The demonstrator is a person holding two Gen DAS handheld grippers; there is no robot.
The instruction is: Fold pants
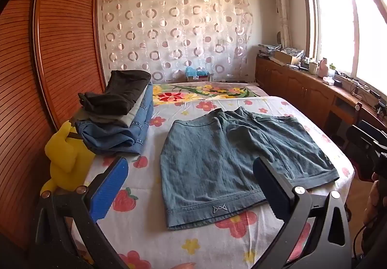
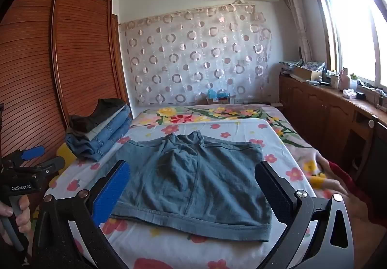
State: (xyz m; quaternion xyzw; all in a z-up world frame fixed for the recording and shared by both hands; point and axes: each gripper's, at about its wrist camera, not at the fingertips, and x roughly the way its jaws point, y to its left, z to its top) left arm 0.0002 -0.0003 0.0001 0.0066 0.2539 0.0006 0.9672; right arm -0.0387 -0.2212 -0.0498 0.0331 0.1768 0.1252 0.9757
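Note:
A pair of blue-grey denim shorts (image 1: 232, 162) lies spread flat on the flowered bed sheet (image 1: 150, 232), hems toward me. It also shows in the right wrist view (image 2: 193, 184). My left gripper (image 1: 191, 186) is open and empty, held above the near left hem. My right gripper (image 2: 191, 191) is open and empty, held above the near right hem. The left gripper also shows at the left edge of the right wrist view (image 2: 36, 160), held in a hand.
A stack of folded clothes (image 1: 118, 111) sits on the bed's left side, next to a yellow plush toy (image 1: 65, 155). A wooden wardrobe (image 1: 36, 56) stands left. A cluttered wooden cabinet (image 1: 314, 90) runs under the window on the right.

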